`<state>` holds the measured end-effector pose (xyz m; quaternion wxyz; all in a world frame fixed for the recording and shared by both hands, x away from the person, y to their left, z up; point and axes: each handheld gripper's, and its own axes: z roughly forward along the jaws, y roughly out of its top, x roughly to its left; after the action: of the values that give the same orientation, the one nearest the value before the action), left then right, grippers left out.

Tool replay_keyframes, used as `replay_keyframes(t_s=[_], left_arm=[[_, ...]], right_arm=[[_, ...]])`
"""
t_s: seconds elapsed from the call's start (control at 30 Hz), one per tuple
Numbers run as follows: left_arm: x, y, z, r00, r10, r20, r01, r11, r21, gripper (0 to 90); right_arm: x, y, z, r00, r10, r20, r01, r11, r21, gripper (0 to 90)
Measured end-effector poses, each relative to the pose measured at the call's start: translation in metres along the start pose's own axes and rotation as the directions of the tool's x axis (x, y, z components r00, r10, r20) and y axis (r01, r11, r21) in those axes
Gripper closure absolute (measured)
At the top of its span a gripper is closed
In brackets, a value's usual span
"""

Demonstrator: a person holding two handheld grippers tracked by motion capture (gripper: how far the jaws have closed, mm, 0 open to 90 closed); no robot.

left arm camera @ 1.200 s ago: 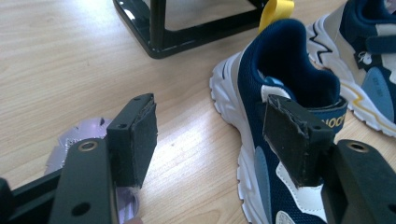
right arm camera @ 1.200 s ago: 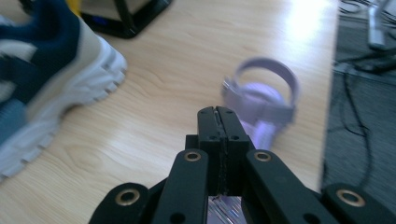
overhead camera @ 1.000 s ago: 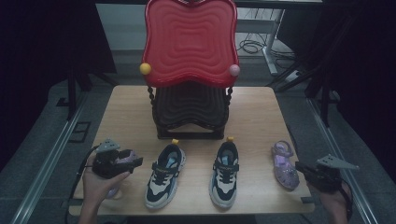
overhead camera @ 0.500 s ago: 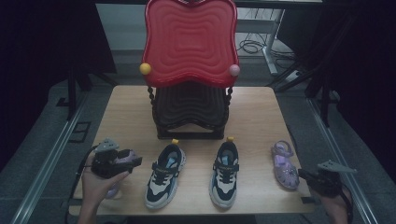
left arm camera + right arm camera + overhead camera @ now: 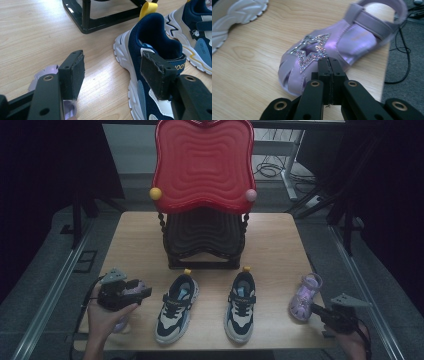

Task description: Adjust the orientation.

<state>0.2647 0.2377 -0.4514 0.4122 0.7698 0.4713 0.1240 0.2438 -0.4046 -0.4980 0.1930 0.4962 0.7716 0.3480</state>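
Observation:
Two navy, white and blue sneakers, the left one [image 5: 176, 314] and the right one [image 5: 241, 305], stand side by side near the table's front edge. Right of them lies a lilac sandal [image 5: 305, 296] with a glittery star [image 5: 312, 51]. My right gripper [image 5: 316, 309] is shut and holds nothing, its tips [image 5: 329, 62] just short of that sandal's toe. At the front left my left gripper [image 5: 143, 292] is open beside the left sneaker [image 5: 155, 47]. A second lilac sandal [image 5: 46, 72] lies partly hidden under its left jaw.
A black stand [image 5: 202, 240] topped by a red wavy panel [image 5: 202, 165] rises at the back middle of the wooden table [image 5: 135, 250]. Its base bar [image 5: 110, 21] lies just beyond the sneakers. The right sandal sits close to the table's right edge [image 5: 387, 65], with cables [image 5: 402, 45] on the floor beyond.
My right gripper has drifted slightly back toward the front edge, still shut. The left gripper and the shoes have stayed in place.

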Motion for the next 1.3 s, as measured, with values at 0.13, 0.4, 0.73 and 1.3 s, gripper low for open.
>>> replay_keyframes(t_s=[0.13,0.4,0.73,1.3], left_arm=[[0.0,0.0,0.0,1.0,0.0,0.0,0.0,1.0,-0.008,35.8],[0.0,0.0,-0.004,1.0,-0.001,-0.003,0.001,0.9995,-0.032,36.9],[0.001,-0.001,-0.002,0.9991,-0.011,0.04,0.012,0.9995,-0.028,36.9],[0.003,-0.002,0.0,0.999,-0.016,0.042,0.017,0.9997,-0.018,36.8]], right_arm=[[0.008,0.004,0.002,1.0,0.0,0.003,0.0,1.0,0.011,89.4],[0.027,0.012,0.014,0.9987,-0.049,-0.011,0.05,0.998,0.028,89.3],[0.055,0.023,0.031,0.9917,-0.107,0.072,0.104,0.994,0.041,88.5],[0.073,0.035,0.044,0.9833,-0.135,0.121,0.135,0.991,0.014,88.7]])
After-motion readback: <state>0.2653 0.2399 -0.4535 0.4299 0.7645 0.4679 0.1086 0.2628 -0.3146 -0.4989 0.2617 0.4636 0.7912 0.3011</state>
